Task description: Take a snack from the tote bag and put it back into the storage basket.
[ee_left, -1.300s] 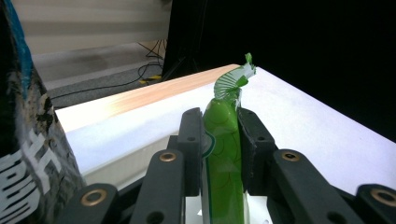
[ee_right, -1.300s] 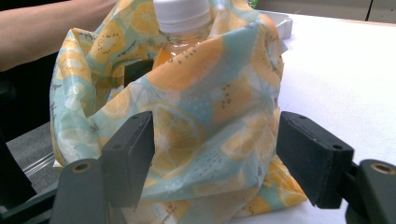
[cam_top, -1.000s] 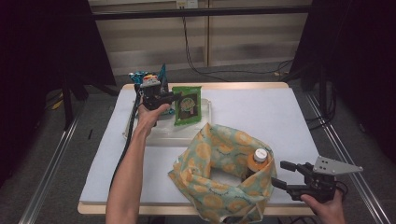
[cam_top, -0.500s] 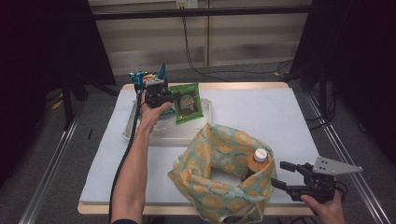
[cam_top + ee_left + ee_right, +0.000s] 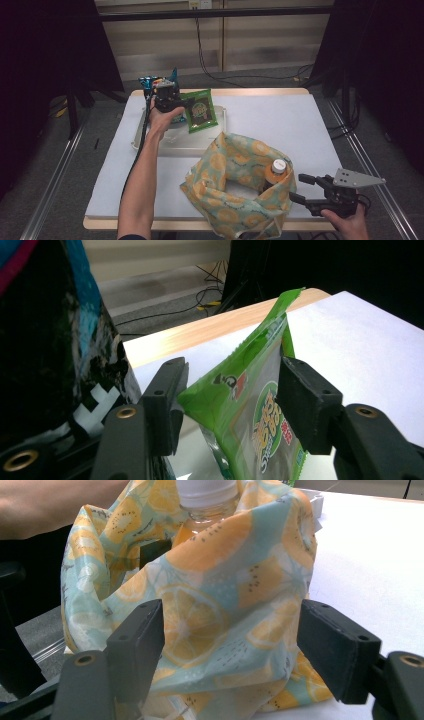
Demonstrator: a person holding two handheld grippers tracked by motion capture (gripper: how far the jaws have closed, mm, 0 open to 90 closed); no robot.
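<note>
Left gripper (image 5: 186, 104) is just opening, jaws straddling the green packet (image 5: 250, 405), pads barely touching it; right gripper (image 5: 301, 188) is gaping beside the bag (image 5: 235, 192), gripping nothing.

The bag (image 5: 235, 195) hides most of the bottle (image 5: 276, 172); just its cap and neck peek out. The hand (image 5: 165, 117) covers part of the tray (image 5: 150, 142). The writing on the green packet (image 5: 255, 415) is blurry.

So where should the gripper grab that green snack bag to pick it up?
Best guess: pinch the green snack bag by its flat sealed top edge, coming from above. It stands propped upright in the white tray, thin edge up. The left gripper is already astride that edge; its fingers have just been opening, with the bag between them.
</note>
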